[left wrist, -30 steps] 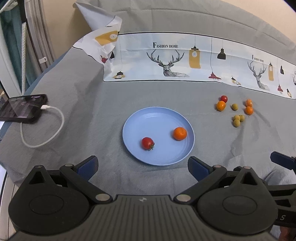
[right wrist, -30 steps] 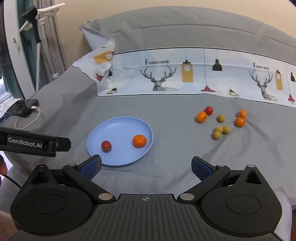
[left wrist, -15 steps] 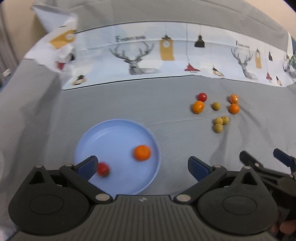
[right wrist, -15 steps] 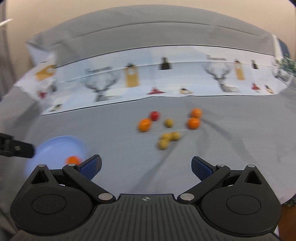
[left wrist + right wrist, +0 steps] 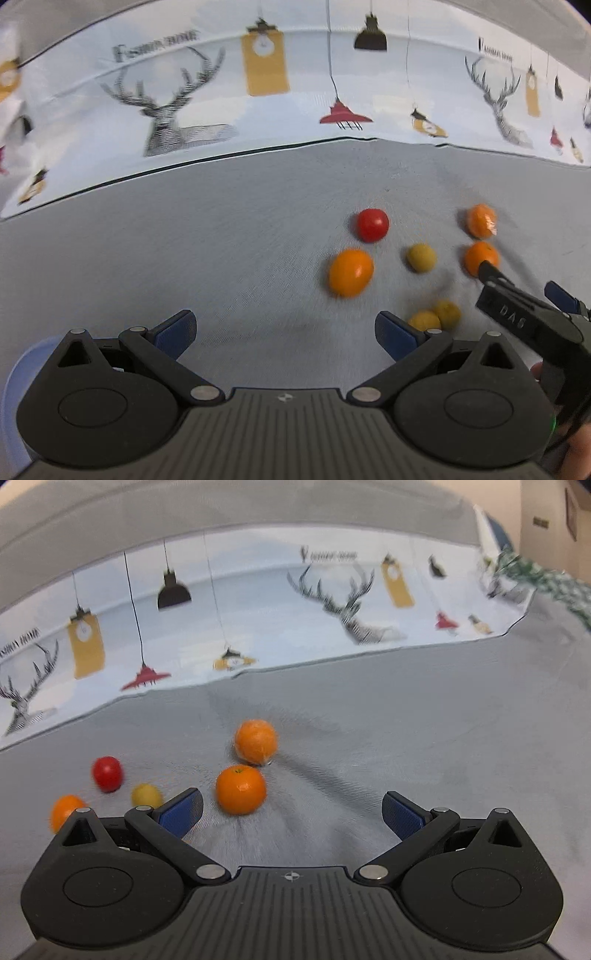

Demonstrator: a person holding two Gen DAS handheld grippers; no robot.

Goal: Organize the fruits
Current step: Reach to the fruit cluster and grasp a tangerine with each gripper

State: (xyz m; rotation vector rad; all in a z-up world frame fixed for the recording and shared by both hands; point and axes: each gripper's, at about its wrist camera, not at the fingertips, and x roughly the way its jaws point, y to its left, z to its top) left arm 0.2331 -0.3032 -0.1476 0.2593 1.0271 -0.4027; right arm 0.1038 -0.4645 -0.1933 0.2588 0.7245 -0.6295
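Note:
Loose fruit lies on the grey cloth. The left wrist view shows a red tomato (image 5: pixel 373 224), an oval orange fruit (image 5: pixel 350 272), a yellow-green fruit (image 5: pixel 421 257), two oranges (image 5: pixel 480 219) (image 5: pixel 478 256) and two small yellow fruits (image 5: pixel 424 319). My left gripper (image 5: pixel 284 330) is open and empty, just short of the oval fruit. My right gripper (image 5: pixel 291 810) is open too, with the nearer orange (image 5: pixel 241 789) just ahead of its left finger and a second orange (image 5: pixel 256 741) behind it. The tomato (image 5: pixel 107 773) lies to its left. A sliver of the blue plate (image 5: pixel 14 376) shows at far left.
A printed cloth with deer and lamps (image 5: pixel 258 92) runs along the back of the grey surface. From the left wrist view the right gripper (image 5: pixel 524 284) reaches in beside the oranges, with part of a hand below it. Bare grey cloth lies right of the oranges.
Both grippers have moved right and forward, away from the blue plate and close to the cluster of loose fruit. Both stay open. The plate has slid almost out of view.

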